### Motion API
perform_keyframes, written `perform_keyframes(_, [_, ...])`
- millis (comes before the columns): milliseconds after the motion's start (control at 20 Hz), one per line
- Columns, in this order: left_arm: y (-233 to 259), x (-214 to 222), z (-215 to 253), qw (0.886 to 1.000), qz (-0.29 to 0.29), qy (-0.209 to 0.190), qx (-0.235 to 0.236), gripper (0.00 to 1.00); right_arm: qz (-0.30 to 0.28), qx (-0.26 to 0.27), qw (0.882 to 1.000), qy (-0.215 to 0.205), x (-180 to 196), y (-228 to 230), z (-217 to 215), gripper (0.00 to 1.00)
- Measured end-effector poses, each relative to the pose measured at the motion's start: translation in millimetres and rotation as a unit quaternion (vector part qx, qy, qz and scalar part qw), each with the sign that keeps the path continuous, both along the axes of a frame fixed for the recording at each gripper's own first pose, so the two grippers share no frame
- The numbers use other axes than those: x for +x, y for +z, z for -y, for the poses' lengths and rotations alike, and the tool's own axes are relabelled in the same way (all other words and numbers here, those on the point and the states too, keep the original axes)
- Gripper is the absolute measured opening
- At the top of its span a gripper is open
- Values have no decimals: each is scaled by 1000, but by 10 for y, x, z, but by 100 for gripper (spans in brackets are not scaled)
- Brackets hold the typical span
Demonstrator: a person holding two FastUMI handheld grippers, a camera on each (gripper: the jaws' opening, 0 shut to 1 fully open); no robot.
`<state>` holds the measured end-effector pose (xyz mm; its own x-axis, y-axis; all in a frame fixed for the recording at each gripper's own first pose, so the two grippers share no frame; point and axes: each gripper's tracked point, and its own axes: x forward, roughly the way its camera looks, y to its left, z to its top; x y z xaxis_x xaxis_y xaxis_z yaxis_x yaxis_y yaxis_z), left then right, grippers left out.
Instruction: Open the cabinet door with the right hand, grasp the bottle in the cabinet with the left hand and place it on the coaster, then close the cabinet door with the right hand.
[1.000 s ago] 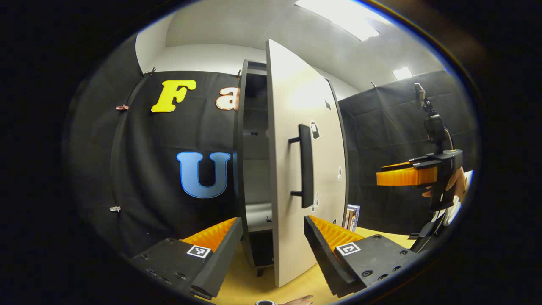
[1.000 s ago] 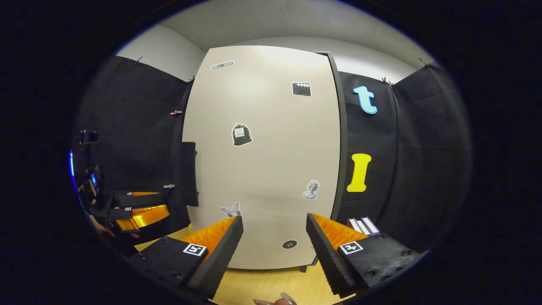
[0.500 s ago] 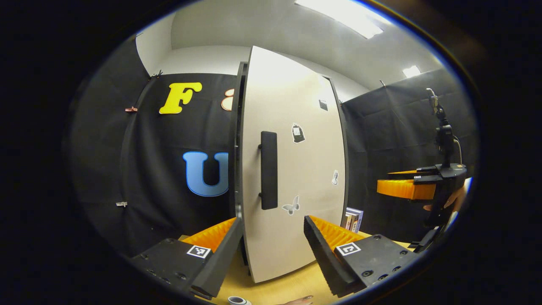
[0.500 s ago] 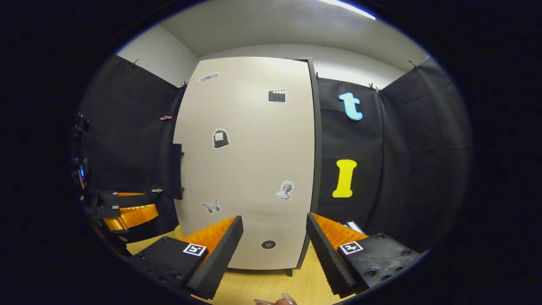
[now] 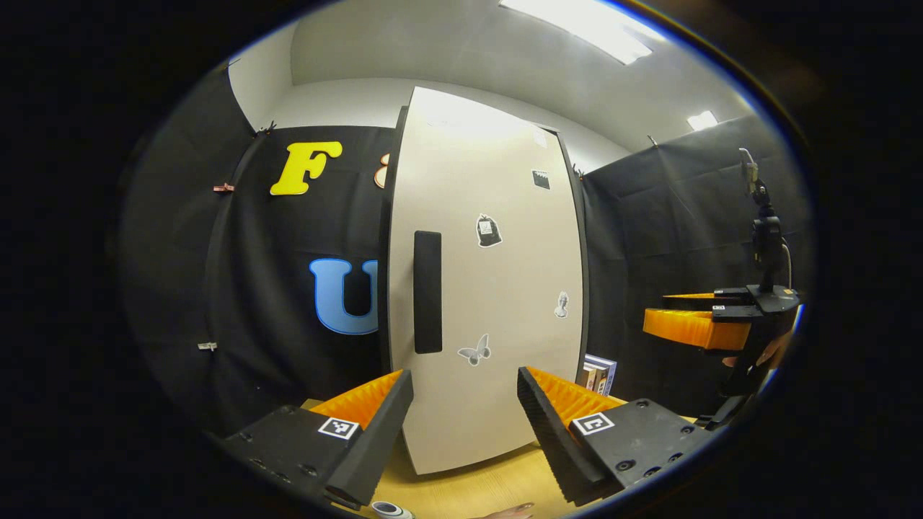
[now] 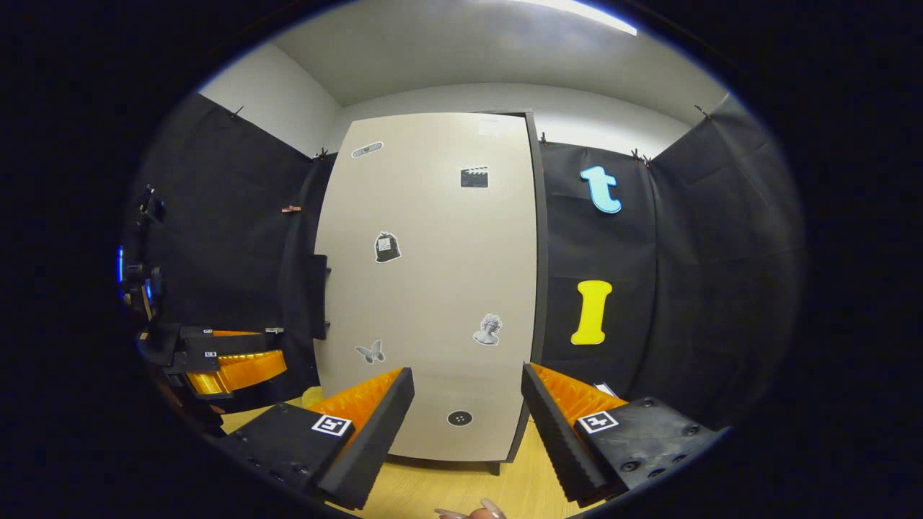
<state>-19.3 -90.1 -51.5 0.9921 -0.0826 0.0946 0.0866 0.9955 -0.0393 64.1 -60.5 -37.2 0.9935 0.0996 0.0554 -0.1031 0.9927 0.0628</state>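
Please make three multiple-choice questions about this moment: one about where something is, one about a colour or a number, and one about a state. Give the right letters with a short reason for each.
1. On which side of the cabinet door is the handle, in the left gripper view?
A. near its left edge
B. near its right edge
C. along its top

2. What colour is the handle?
A. white
B. black
C. yellow

3. What state is the right claw in?
A. shut on the handle
B. shut on a bottle
C. open, holding nothing

Answers:
1 A: the bar stands upright close to the door's left edge.
2 B: it is a dark bar on the pale door.
3 C: in the right gripper view its two fingers stand apart with only the door and table seen between them.
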Motion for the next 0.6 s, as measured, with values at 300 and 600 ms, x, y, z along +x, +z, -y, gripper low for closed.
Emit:
perform_keyframes(300, [-11,11,-46,1000,-6,1,3,92,0,-1,1000,7,-7,25,-49,97])
perform_keyframes(600, [15,54,-65,1000,-5,2,9,92,-17,-29,999,-5,51,-85,-60,97])
